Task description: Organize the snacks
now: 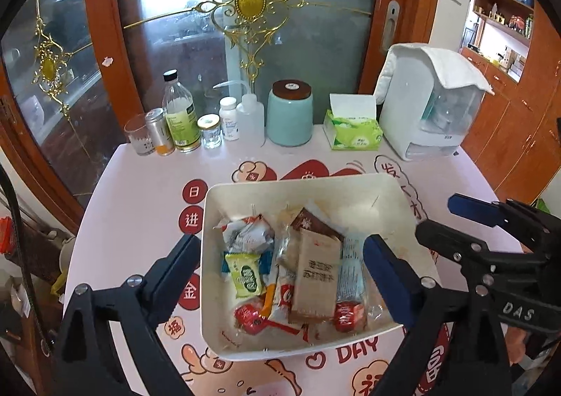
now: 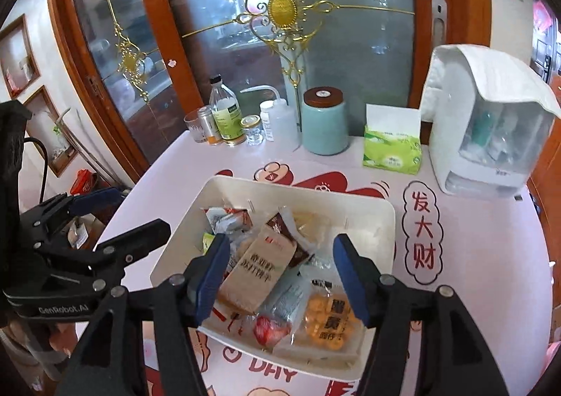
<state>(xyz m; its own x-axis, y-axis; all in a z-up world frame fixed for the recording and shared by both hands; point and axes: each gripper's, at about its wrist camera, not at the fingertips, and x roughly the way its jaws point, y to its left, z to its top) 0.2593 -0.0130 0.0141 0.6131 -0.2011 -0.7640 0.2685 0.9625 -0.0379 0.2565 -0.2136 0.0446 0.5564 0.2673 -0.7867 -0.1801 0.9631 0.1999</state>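
Hovering wide open and empty, the left tongs (image 1: 280, 255) and right tongs (image 2: 280, 273) flank the white tray (image 1: 350, 182) of snacks (image 1: 317, 276) on the desk (image 1: 140, 192).
Crowded together, they could collide or nudge the tray toward the desk's edge.

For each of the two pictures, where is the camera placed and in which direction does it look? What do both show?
Left wrist view: on the left gripper, looking down at the white bin of snacks; its jaws stand open and empty; the right gripper shows at right.
Right wrist view: on the right gripper, looking down at the bin; jaws open and empty; the left gripper shows at left.
Shared: bin, brown cracker packet, teal jar, tissue pack, pink table.
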